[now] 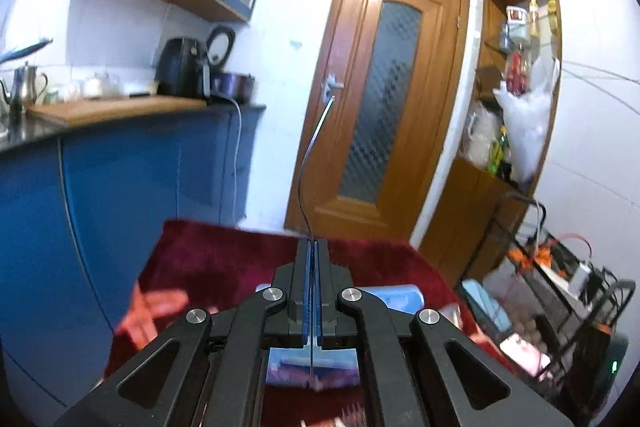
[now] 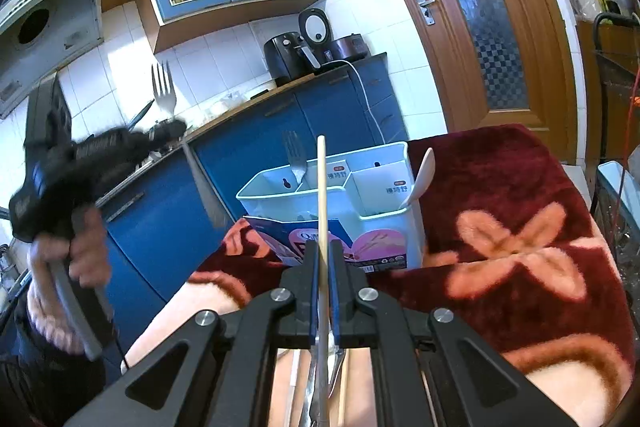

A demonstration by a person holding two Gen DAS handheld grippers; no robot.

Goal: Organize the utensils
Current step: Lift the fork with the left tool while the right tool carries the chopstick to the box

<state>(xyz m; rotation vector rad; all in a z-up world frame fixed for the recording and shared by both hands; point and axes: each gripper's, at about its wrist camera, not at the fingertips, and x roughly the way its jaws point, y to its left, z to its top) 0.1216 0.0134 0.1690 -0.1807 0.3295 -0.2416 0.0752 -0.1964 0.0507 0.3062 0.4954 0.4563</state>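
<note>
Partly done: a fork [image 2: 295, 157] and white spoon [image 2: 421, 175] stand in the utensil caddy [image 2: 400, 155], while left gripper [image 1: 312, 247] clamps another fork [image 2: 163, 93] (raised aloft) and right gripper [image 2: 325, 247] clamps a chopstick [image 2: 321, 179]

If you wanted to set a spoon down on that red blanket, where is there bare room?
Bare blanket lies right of the white holder, out to the far edge. Directly in front of the holder it is crowded: a purple box leans there, and utensils lie under the right gripper, which holds a chopstick. The holder's right compartment has a white spoon.
</note>
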